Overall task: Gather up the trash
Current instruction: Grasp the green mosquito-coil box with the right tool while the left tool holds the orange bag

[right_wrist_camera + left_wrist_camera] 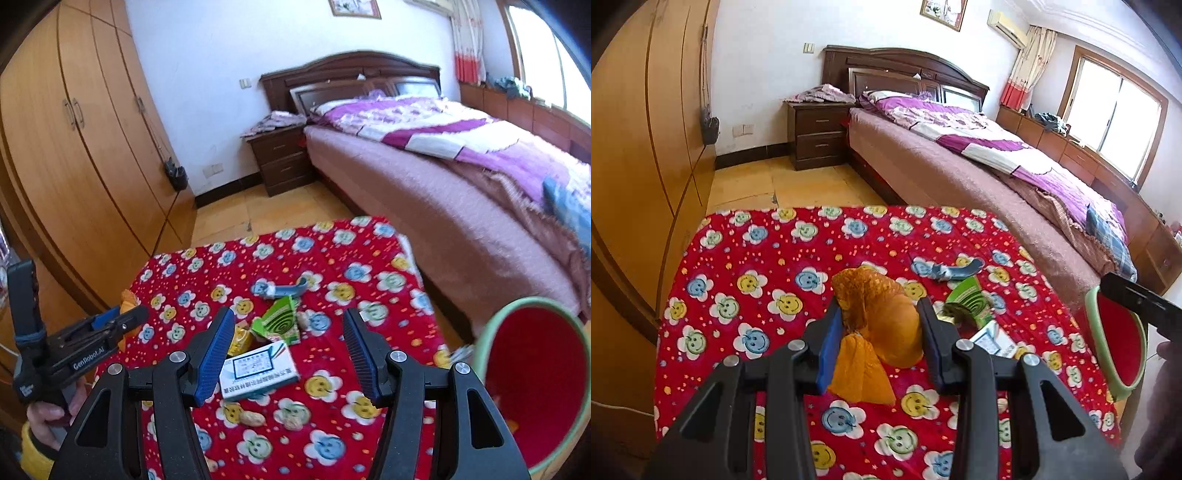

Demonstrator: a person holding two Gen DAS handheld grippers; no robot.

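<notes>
Left wrist view: left tool (881,332) clenched on an orange mesh bag (877,317), blue pads pressing both its sides, bag's tail drooping onto the red flower-print worktop (746,236). Just right of it, a green mosquito-coil box (967,299), a white and blue carton (991,338) partly hidden behind the tool, and farther back a grey-blue crumpled scrap (951,271). At the right edge, a red bin with green rim (1119,343) beside the worktop. Right wrist view: right tool (290,354) released, jaws spread wide and holding nothing, hovering above the white and blue carton (258,371). Ahead of it the green mosquito-coil box (280,321), a yellow wrapper (240,338) touching the box's left side, the grey-blue scrap (280,290) beyond. Two peanut shells (253,419) on the cloth near the carton. Red bin (535,384) at lower right, mouth facing the camera. Left tool (122,321) seen at the left edge with orange mesh between its jaws
</notes>
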